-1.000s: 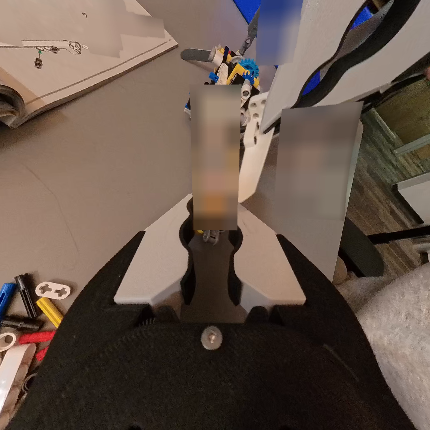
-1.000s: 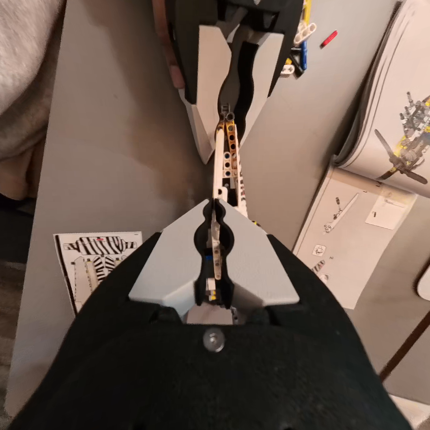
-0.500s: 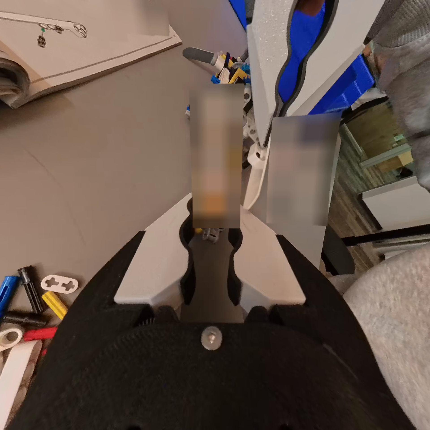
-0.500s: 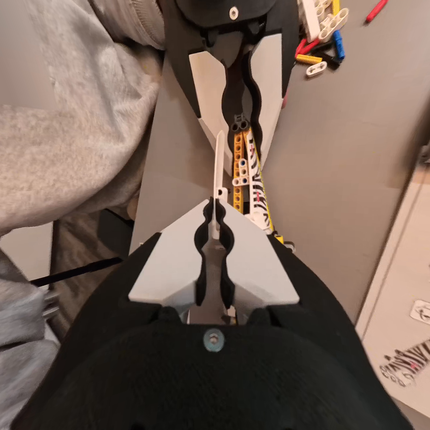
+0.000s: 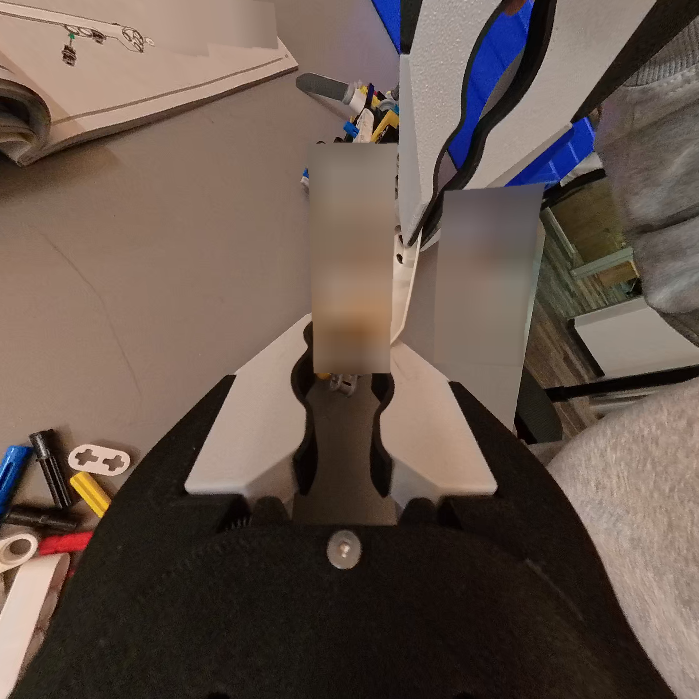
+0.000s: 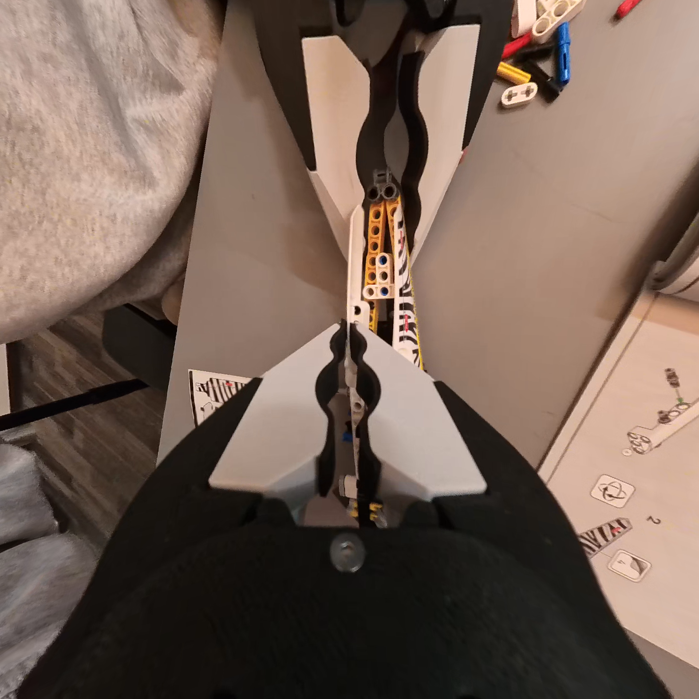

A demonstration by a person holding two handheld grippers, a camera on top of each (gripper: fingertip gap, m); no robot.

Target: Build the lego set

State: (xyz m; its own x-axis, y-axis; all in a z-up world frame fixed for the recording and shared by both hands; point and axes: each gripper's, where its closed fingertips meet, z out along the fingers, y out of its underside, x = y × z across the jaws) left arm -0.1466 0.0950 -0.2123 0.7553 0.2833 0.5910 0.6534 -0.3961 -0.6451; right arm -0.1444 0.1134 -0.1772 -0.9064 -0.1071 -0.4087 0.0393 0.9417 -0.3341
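Observation:
The lego model, a long body with a yellow beam (image 6: pixel 374 242) and a zebra-striped panel (image 6: pixel 406 302), lies between both grippers. My left gripper (image 5: pixel 350 329) is shut on its tail end, at the grey connector (image 5: pixel 342 382), which also shows in the right wrist view (image 6: pixel 382 191). My right gripper (image 6: pixel 348 329) is shut on a thin white panel (image 6: pixel 355 264) and holds it edge-on along the left side of the yellow beam. In the left wrist view the panel (image 5: pixel 403 287) hangs from the right gripper (image 5: pixel 420 234). A blur patch hides most of the model there.
The open instruction booklet (image 5: pixel 132 75) lies at the far left of the grey table (image 5: pixel 170 246). Loose pieces (image 5: pixel 87 488) lie beside my left gripper. A sticker sheet (image 6: pixel 212 393) sits at the table edge. A person's grey sleeve (image 6: pixel 94 151) and a blue bin (image 5: pixel 559 159) are close by. The gap from one gripper's tips to the other's is roughly 5 centimeters.
My right gripper has brought the white panel in against the yellow beam; half a second ago there was a gap between them. The left gripper has kept its hold on the model's tail.

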